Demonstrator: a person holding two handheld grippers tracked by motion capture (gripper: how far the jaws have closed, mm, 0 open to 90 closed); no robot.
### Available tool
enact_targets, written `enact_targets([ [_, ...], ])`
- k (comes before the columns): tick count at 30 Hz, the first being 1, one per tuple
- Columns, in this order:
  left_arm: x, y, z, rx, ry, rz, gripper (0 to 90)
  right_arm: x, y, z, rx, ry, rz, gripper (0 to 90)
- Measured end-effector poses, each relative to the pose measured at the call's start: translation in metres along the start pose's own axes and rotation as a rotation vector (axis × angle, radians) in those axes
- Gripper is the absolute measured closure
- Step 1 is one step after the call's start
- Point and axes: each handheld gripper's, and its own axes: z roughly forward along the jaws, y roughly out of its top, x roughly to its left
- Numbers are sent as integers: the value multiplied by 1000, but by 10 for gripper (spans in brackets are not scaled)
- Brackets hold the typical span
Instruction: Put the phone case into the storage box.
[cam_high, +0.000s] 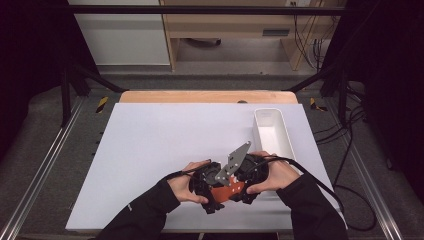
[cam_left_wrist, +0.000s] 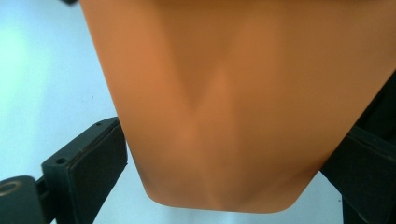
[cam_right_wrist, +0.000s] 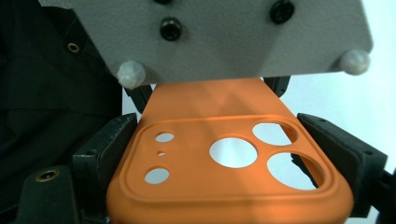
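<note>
A white table top takes up most of the high view, with a strip of bare wood along its far edge at twelve o'clock. At about two o'clock on the table lies a long white tray, its length running away from the person. Down at six o'clock, near the front edge, two hands in dark sleeves meet: the left hand holds the left gripper and the right hand holds the right gripper, the two tools close together with a grey three-cornered plate tilted up above them. Between them sits an orange phone case, just above the table and well short of the tray. In the right gripper view the case is clamped across its width at the end with the camera cut-outs, both black jaws pressed against its sides. In the left gripper view the case's plain rounded end sits between the two black jaws, which lie against its edges in a firm hold.
</note>
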Motion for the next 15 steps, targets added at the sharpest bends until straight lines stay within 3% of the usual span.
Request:
enact_targets([
  [15, -2, 5, 2, 37, -12, 33, 100, 2, 0, 1, 9, 1, -12, 162],
])
